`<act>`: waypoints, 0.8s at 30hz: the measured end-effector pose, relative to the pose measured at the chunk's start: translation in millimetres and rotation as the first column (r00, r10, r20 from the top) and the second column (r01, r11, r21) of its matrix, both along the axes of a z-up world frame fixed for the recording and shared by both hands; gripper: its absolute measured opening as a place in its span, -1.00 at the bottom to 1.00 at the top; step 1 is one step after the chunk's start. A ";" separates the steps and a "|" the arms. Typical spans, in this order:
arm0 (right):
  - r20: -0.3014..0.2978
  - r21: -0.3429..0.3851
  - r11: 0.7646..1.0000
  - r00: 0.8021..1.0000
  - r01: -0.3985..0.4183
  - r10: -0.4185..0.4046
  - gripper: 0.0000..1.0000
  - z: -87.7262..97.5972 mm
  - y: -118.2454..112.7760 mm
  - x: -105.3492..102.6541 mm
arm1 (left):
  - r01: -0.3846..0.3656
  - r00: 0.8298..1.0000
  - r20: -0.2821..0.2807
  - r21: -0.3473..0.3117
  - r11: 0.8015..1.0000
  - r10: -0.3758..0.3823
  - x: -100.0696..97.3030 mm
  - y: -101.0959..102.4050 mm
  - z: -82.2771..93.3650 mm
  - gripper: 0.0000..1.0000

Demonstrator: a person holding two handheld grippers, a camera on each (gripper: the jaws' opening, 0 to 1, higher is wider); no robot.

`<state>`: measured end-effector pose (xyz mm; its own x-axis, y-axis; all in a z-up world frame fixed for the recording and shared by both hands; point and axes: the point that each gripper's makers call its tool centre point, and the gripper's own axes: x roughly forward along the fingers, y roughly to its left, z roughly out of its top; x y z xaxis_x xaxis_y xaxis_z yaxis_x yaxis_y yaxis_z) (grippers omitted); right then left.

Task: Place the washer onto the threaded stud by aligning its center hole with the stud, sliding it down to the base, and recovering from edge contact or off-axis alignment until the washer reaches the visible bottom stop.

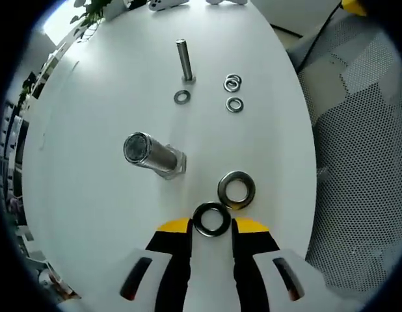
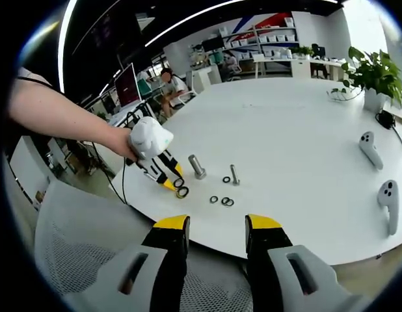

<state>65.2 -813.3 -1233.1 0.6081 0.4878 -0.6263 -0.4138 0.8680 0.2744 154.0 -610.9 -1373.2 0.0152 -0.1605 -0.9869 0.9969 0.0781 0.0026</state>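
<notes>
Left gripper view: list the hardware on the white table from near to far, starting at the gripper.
Left gripper shut on dark washer → large silver washer → large threaded stud → small washer → small washer beside the thin stud → overlapping pair of small washers → thin stud.

open office | round white table point(image 2: 298, 123) | monitors point(image 2: 126, 83) | shelving point(image 2: 266, 32) | potted plant point(image 2: 376, 75)

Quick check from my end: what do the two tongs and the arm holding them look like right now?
Both tongs have two black jaws with yellow tips, on white bodies. The left tongs show dark red slots on the white shells; the right tongs show dark slots instead. In the right gripper view, the left tongs carry a rounded white housing with a black cable hanging below. The arm is bare, no sleeve visible.
</notes>
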 end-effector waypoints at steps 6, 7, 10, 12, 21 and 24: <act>-0.003 -0.003 1.000 1.000 -0.006 0.006 -0.28 -0.5 0.6 -0.4 | -0.018 1.000 0.009 -0.003 1.000 0.018 -0.6 1.0 0.2 -0.60; -0.003 -0.002 1.000 1.000 -0.005 0.005 -0.28 -0.5 0.6 -0.5 | -0.020 1.000 0.010 -0.005 1.000 0.020 -0.6 1.1 -0.1 -0.60; -0.001 0.000 1.000 1.000 -0.002 0.002 -0.28 -0.1 0.3 -0.1 | -0.027 1.000 0.010 -0.004 1.000 0.027 -0.5 0.8 -0.3 -0.60; -0.002 0.000 1.000 1.000 -0.003 0.003 -0.29 -0.3 0.4 -0.2 | -0.034 0.999 0.007 0.010 0.999 0.034 0.5 0.1 -1.7 -0.59; 0.001 0.002 1.000 1.000 -0.001 0.001 -0.29 0.4 0.1 -0.2 | -0.056 0.998 0.013 0.017 0.998 0.056 -2.1 0.0 0.7 -0.56; 0.002 0.004 1.000 1.000 0.003 -0.003 -0.29 0.5 -0.4 0.0 | -0.080 0.997 0.013 0.021 0.997 0.079 -2.1 -0.1 0.7 -0.58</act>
